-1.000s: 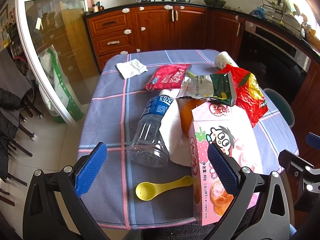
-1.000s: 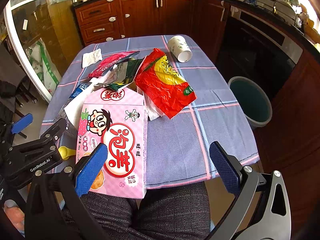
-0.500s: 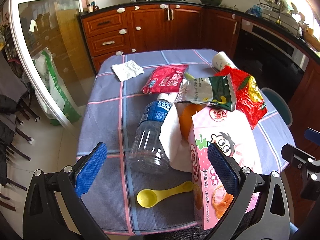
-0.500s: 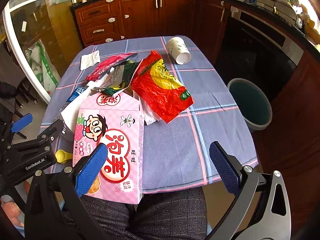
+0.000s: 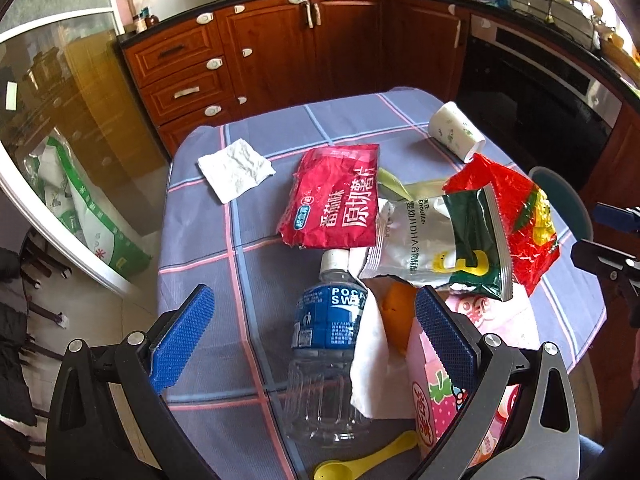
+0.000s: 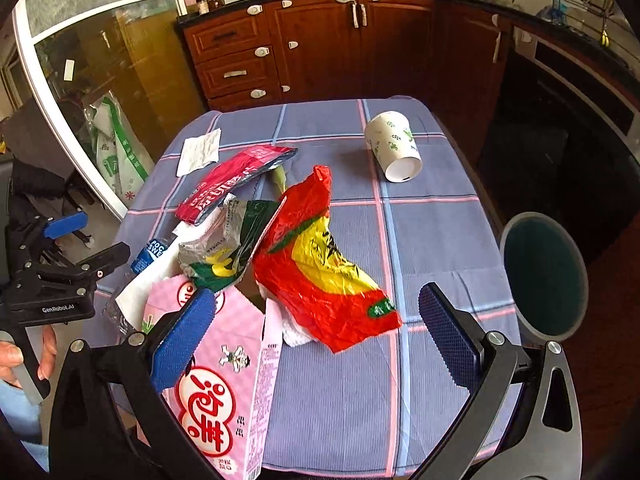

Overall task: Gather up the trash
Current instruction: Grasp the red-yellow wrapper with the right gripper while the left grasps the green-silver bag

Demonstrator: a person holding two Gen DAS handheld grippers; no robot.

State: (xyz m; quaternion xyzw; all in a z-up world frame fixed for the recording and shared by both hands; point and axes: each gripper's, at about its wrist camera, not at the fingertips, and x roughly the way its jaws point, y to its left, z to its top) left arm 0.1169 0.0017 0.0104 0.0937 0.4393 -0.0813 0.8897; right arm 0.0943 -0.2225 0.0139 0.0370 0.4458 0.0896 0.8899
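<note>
kitchen table (image 5: 200,240) littered; both tongs (image 5: 316,344) (image 6: 316,340) gaping.

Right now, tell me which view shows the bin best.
The right wrist view: the bin shows its whole round rim and dark inside, on the floor beside the table. The left wrist view shows only a sliver of it behind the red bag.

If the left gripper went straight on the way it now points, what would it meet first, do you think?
Most likely the clear plastic bottle, lying between the open fingers of the left gripper, its white cap pointing away. Depth is hard to judge, so it might clear the bottle and reach the red snack bag beyond.
</note>
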